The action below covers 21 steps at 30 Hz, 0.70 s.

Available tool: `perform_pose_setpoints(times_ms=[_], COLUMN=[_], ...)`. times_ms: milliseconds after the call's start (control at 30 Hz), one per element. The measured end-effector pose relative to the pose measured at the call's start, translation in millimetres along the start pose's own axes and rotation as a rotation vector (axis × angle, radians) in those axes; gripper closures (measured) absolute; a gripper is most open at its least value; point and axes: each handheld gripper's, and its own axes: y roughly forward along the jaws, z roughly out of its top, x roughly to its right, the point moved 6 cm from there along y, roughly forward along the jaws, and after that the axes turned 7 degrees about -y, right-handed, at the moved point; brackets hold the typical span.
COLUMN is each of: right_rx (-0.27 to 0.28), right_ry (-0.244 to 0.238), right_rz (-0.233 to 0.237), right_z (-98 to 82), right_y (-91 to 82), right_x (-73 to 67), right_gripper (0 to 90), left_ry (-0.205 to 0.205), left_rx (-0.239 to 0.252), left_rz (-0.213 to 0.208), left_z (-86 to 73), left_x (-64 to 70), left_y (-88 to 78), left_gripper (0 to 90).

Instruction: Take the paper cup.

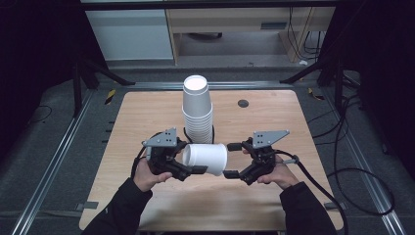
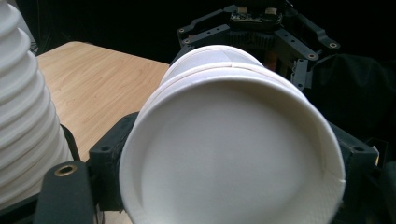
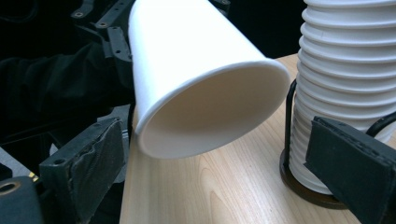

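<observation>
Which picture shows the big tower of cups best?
The high view: the whole stack of cups stands upright on the table, top to base. The left gripper view catches just its ribbed side at the edge; the right gripper view shows its lower rims and base ring.

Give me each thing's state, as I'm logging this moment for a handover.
Cup: on its side in the air, mouth toward the right tongs, base end gripped.
Stack: inverted cups nested upright on the table, in a dark holder.
Left tongs: shut on the cup.
Right tongs: open, jaws at the cup's rim, not pressing it.
</observation>
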Motion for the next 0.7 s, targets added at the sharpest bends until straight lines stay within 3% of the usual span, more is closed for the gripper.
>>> perform_pose_setpoints(times_ms=[700], right_rx=[-0.001], right_ry=[0.001], right_rz=[0.09], right_z=[-2.5], right_y=[9.3], right_x=[-7.5], right_gripper=[3.4], left_ry=[0.03], left_rx=[0.0], left_rz=[-0.072], left_z=[-0.3], left_x=[12.3], left_y=[13.0], left_gripper=[19.9])
